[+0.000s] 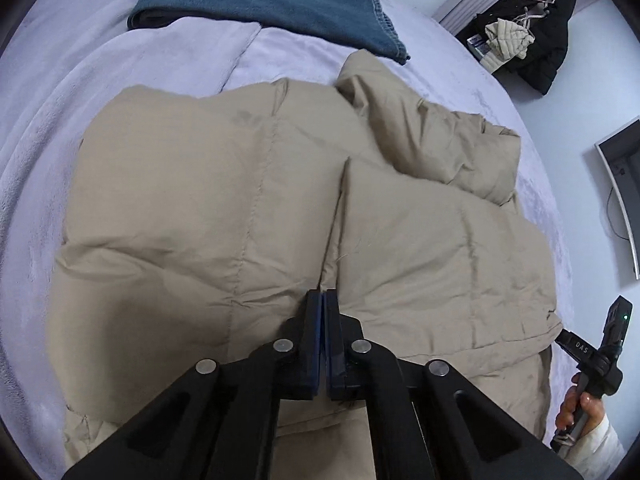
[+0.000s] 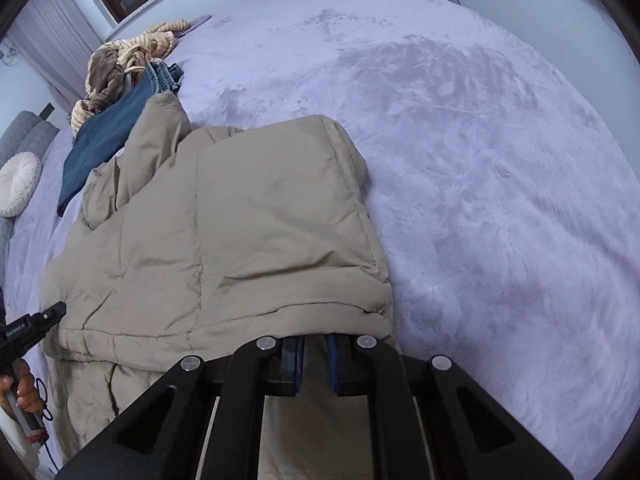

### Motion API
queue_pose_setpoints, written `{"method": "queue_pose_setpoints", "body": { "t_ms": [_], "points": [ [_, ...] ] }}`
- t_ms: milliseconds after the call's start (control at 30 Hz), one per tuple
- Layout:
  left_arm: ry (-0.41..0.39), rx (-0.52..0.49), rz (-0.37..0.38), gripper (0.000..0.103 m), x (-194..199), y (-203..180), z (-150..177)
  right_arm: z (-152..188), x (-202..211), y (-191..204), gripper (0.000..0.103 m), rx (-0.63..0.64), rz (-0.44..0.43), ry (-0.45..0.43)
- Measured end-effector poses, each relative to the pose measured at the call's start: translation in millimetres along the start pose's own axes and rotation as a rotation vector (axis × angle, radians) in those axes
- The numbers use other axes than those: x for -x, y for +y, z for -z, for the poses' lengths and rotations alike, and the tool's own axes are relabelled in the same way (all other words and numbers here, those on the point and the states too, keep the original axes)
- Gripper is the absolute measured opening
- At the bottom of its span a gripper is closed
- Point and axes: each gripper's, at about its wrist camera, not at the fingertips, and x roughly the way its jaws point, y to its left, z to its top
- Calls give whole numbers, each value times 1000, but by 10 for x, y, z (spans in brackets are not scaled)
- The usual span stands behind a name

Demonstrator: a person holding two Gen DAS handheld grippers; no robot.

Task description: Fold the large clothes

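Bed (image 2: 500, 160): lavender plush cover, fills most of both views, nap brushed in patches.

Beige puffer jacket (image 1: 224, 200): quilted, spread flat on the bed near its front edge. In the left wrist view one panel is folded over onto the body, its straight edge running up from the gripper; a sleeve lies bunched toward the upper right. In the right wrist view the jacket's outer side edge lies against bare cover.

Blue denim garment (image 1: 272, 4): laid on the bed beyond the jacket, hem toward the right, apart from the jacket in the left wrist view.

Tan striped knit (image 2: 132, 56): crumpled heap past the denim, at the far side of the bed.

Black coat (image 1: 548, 40) with a pale padded garment on it: off the bed, by the wall.

Left gripper (image 1: 323, 300): jaws fully together, tips at the folded panel's edge. Whether any cloth is pinched between them cannot be told.

Right gripper (image 2: 316, 344): jaws narrowly apart, tips hidden under the jacket's lower hem fold, beige fabric visible in the gap; grip appears to be on the hem.

Hand (image 1: 576, 408): holds the right gripper's handle, lower right of the left wrist view.
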Motion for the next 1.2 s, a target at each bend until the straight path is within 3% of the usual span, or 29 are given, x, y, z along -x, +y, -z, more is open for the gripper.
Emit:
{"method": "queue_pose_setpoints", "body": {
  "t_ms": [133,300,367,400,433,467,533,567,667,767,800,867,900,933,967,1100,1200],
  "points": [
    [-7,-22,-30,3,-46,-7,62,76,-196,-130,10,-15,7,51],
    [-36,-43,-105,3,119,-78,69,113,-65,-133,11,-15,-13,72],
    [-48,-22,-125,4,246,-51,64,149,19,-167,20,-30,-46,92],
    [-56,-10,-128,4,304,-26,51,172,65,-194,37,-47,-74,101],
    [-62,-7,-133,10,354,-9,44,206,124,-222,56,-68,-107,102],
    [-69,-10,-142,45,397,4,29,239,196,-255,59,-88,-139,92],
    [-129,-2,-170,90,528,12,20,306,372,-364,59,-125,-198,52],
    [-167,-12,-165,90,597,6,28,313,456,-411,59,-149,-215,24],
    [-175,-43,-140,90,643,-90,-62,266,595,-594,59,-256,-252,-48],
    [-165,-90,-93,86,548,-290,-173,93,404,-813,59,-381,-319,-28],
    [-164,-116,-84,81,499,-383,-196,32,273,-886,59,-422,-342,-12],
    [-140,-171,-85,58,348,-572,-232,-51,21,-971,59,-492,-377,23],
    [-127,-187,-83,52,274,-640,-238,-72,-112,-1006,57,-534,-406,46],
    [-114,-203,-81,42,198,-698,-233,-93,-243,-1013,36,-574,-445,72],
    [-102,-218,-93,40,136,-732,-224,-106,-337,-979,29,-596,-485,90],
    [-79,-276,-202,40,-146,-689,-116,-185,-366,-663,27,-467,-478,94],
    [-77,-285,-199,40,-250,-618,-29,-234,-402,-521,27,-322,-347,93]
  ]
}}
